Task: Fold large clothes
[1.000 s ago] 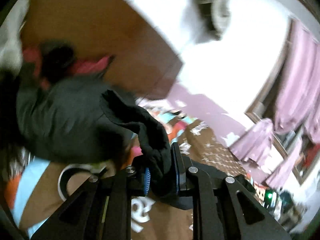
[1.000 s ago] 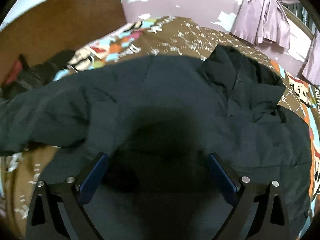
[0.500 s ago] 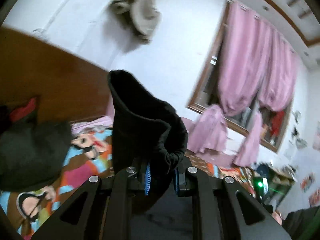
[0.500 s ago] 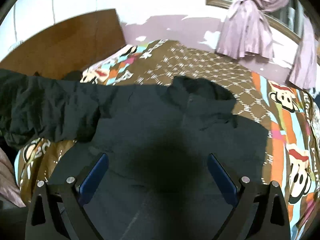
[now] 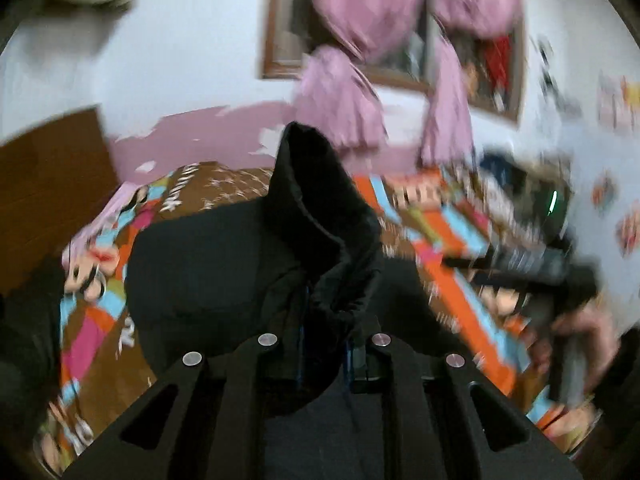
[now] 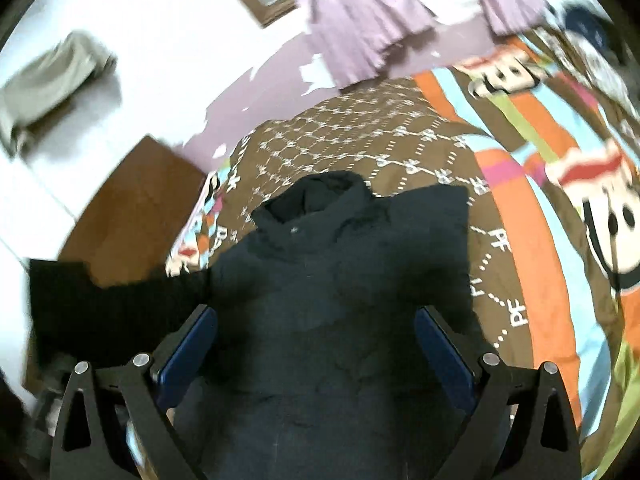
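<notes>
- Left wrist: our left claw (image 5: 324, 354) pinches a sleeve (image 5: 320, 216) of the jacket (image 6: 340, 300).
- Our right claw (image 6: 316, 344), wide open and empty, hovers above the jacket on the bed (image 6: 520, 264).

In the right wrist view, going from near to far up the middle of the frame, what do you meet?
Open right tool → dark jacket lying flat → its collar → brown patterned bedspread → purple lower wall → pink curtain.
</notes>
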